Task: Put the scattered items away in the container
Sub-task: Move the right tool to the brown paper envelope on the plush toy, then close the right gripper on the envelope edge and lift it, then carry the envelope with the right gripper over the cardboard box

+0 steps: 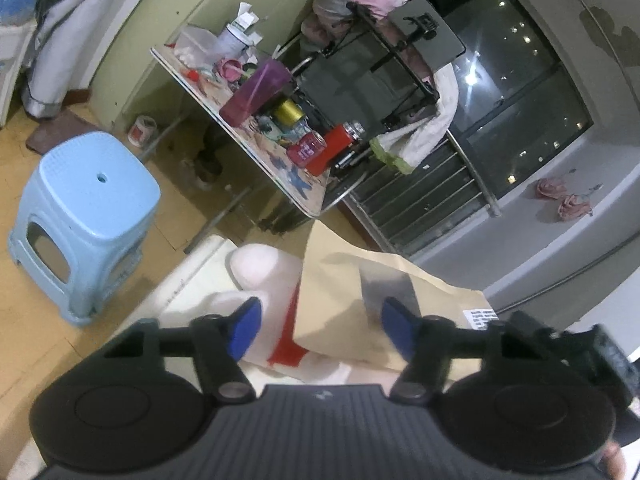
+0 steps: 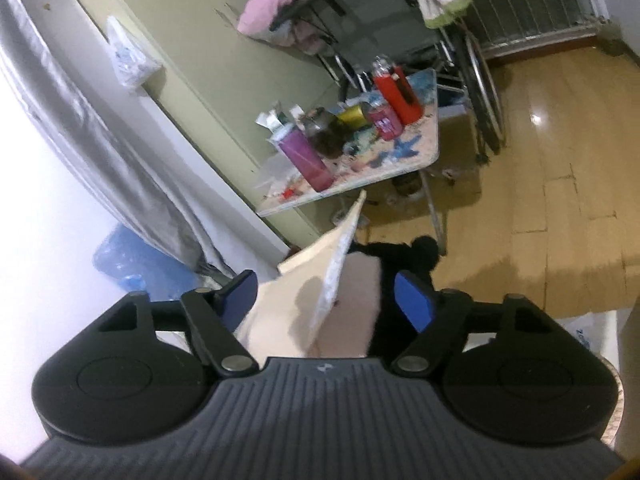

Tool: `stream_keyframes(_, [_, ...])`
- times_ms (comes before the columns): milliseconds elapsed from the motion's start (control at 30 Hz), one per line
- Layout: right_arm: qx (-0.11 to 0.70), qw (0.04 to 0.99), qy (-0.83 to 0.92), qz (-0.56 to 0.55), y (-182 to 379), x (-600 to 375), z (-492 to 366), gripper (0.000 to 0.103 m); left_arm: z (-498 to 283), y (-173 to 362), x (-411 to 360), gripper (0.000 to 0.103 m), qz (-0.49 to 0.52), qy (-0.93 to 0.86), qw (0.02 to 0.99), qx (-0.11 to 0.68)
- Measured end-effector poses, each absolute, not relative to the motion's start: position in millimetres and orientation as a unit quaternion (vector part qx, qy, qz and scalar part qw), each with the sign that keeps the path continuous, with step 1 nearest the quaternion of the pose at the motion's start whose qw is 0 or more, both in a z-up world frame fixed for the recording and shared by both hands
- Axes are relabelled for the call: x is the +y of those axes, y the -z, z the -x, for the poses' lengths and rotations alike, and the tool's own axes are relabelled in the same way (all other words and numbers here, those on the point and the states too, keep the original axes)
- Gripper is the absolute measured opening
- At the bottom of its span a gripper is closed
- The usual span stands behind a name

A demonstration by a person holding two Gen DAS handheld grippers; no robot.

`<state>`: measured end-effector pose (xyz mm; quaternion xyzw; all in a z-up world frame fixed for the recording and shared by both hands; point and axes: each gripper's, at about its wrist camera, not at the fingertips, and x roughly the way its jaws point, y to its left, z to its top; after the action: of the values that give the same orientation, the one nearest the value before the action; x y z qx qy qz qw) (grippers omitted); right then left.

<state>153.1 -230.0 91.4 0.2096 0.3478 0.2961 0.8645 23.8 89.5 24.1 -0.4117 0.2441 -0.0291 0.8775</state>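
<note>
In the left wrist view my left gripper [image 1: 322, 330] is open, its blue pads wide apart. Between and just beyond them lie a white plush toy with a red band [image 1: 272, 304] and a tan cardboard box flap [image 1: 360, 292]. In the right wrist view my right gripper [image 2: 328, 300] is open too. A cream cardboard flap [image 2: 320, 280] stands up between its fingers, with a black plush item [image 2: 404, 260] behind it. Neither gripper holds anything.
A cluttered folding table [image 1: 304, 196] holds a purple box [image 1: 256, 92], a red bottle [image 1: 332, 144], a red can and a gold can. A light blue stool [image 1: 84, 216] stands on the wooden floor at left. A wheelchair [image 2: 476, 92] stands behind the table.
</note>
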Motion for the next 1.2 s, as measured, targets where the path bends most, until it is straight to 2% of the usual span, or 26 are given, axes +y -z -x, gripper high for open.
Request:
stream_keyframes(67, [0.355,0.868,-0.284,-0.203,-88,-229,-155,0.058,-25,-23,89,0.054,0.417,0.038,0.875,0.244])
stream_keyframes(233, [0.370,0.862,-0.269,-0.218,-79,-234,-157,0.049,-27,-22,85,0.047,0.417,0.041,0.874,0.245])
stream_keyframes(333, [0.369,0.859,-0.269,-0.232,-77,-237,-159,0.042,-26,-20,89,0.035,0.431,0.037,0.867,0.246])
stream_keyframes(400, [0.368,0.854,-0.276,-0.242,-76,-238,-159,0.032,-24,-16,94,0.025,0.447,0.040,0.860,0.244])
stream_keyframes(467, [0.367,0.851,-0.284,-0.247,-76,-237,-159,0.018,-23,-14,98,0.021,0.458,0.044,0.854,0.244])
stream_keyframes(567, [0.363,0.852,-0.291,-0.242,-78,-234,-155,0.006,-20,-17,97,0.016,0.446,0.047,0.861,0.240])
stream_keyframes(667, [0.351,0.858,-0.295,-0.230,-82,-232,-149,0.001,-18,-20,93,0.004,0.443,0.057,0.863,0.236])
stream_keyframes(1033, [0.328,0.871,-0.304,-0.204,-100,-237,-125,0.001,-5,-69,59,0.001,0.333,0.033,0.908,0.250])
stream_keyframes(1200, [0.311,0.878,-0.307,-0.196,-116,-245,-110,0.001,7,-88,48,0.001,0.314,0.032,0.916,0.247])
